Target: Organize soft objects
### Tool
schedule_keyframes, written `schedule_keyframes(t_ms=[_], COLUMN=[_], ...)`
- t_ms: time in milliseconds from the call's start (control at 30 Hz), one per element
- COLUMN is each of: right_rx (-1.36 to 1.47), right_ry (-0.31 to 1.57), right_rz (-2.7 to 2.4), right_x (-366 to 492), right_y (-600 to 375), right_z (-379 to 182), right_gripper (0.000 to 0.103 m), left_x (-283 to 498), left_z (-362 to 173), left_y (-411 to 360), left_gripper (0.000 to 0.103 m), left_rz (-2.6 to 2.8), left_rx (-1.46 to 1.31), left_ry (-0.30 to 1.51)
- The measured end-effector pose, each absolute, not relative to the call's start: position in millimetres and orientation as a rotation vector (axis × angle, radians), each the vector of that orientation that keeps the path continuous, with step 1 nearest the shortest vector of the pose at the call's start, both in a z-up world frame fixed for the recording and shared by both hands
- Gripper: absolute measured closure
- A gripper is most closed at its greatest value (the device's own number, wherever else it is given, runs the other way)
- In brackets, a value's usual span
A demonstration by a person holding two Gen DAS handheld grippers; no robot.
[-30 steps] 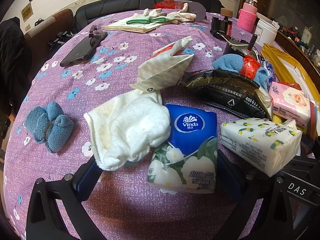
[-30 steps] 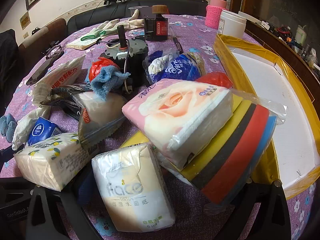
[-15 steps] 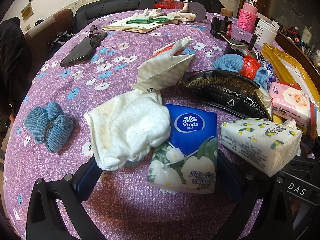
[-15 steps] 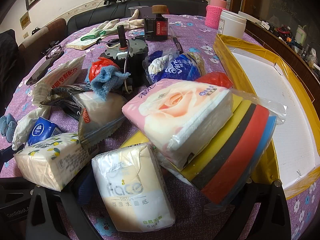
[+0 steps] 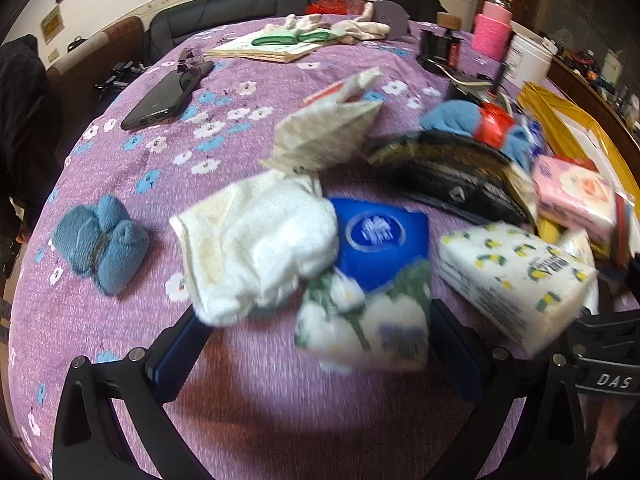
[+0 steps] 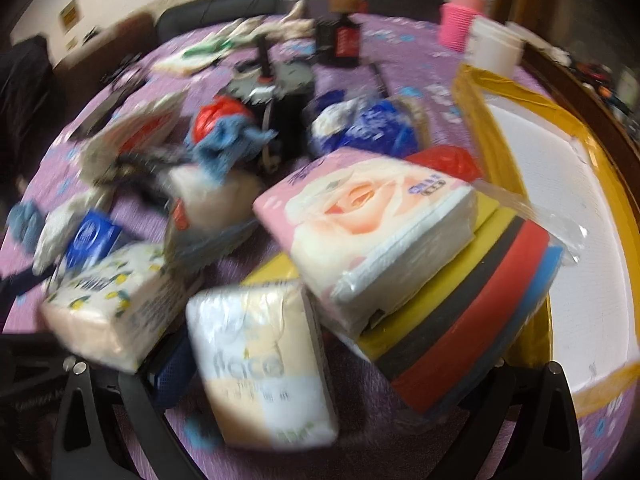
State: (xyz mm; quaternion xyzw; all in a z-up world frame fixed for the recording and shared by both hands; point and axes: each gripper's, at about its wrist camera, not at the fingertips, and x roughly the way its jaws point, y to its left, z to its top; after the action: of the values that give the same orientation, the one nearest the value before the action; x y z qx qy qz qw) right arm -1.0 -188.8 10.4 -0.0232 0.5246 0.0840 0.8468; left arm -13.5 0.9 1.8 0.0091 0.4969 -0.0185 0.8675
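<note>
In the left wrist view my left gripper [image 5: 316,348] is open, its fingers on either side of a blue floral tissue pack [image 5: 372,292] and a white towel [image 5: 256,244]. A lemon-print tissue pack [image 5: 512,276] lies to the right, a blue cloth [image 5: 100,244] to the left. In the right wrist view my right gripper [image 6: 316,384] is open around a cream "Face" tissue pack [image 6: 260,364]. A pink rose tissue pack [image 6: 372,224] rests on a stack of coloured sponges [image 6: 472,320]. Both views are motion-blurred.
A yellow-rimmed white box [image 6: 560,216] stands at the right. On the purple floral tablecloth [image 5: 160,152] lie a black phone [image 5: 168,96], a checked bag [image 5: 328,132], a black packet [image 5: 448,176], gloves and papers [image 5: 304,36], bottles and a white tub [image 5: 524,56].
Both views were sharp before and are now blurred. The objects sit slightly lower and closer in the left view. Both grippers have begun to move; nothing has been grasped.
</note>
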Motion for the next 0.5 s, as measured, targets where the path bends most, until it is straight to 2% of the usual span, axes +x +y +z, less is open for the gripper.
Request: schedule_keyframes(t_ms=[167, 233, 300, 367, 400, 433, 500], right_rx=[0.019, 0.007, -0.041, -0.055, -0.065, -0.073, -0.104], right_ry=[1.124, 1.068, 1.058, 1.020, 1.009, 0.970, 0.901], right_rz=[0.390, 0.436, 0.462, 0.522, 0.531, 0.544, 0.542], right_x=[-42.2, -54.7, -60.4, -70.8, -71.3, -74.2, -77.5], right_y=[-206.7, -207.0, -205.9, -204.2, -203.3, -203.2, -201.9], right_z=[21.9, 24.0, 25.1, 28.4, 29.8, 32.0, 34.4], right_gripper=[0.001, 0.001, 0.006, 0.019, 0.023, 0.031, 0.034], left_x=[-41.4, -53.7, -62.8, -69.9, -74.6, -78.3, -79.0], left_z=[6.2, 6.8, 8.8, 16.8, 23.3, 27.1, 37.9], left_y=[6.3, 11.3, 19.6, 29.4, 35.5, 38.4, 55.1], left_gripper=[0.000, 0.000, 0.000, 0.001, 0.002, 0.003, 0.003], left_rz=[-0.129, -0.158, -0.193, -0.203, -0.190, -0.167, -0.111], left_rx=[-0.021, -0.037, -0.090, -0.122, -0.122, -0.111, -0.126], left_ry=[0.994, 0.965, 0.954, 0.934, 0.910, 0.864, 0.861])
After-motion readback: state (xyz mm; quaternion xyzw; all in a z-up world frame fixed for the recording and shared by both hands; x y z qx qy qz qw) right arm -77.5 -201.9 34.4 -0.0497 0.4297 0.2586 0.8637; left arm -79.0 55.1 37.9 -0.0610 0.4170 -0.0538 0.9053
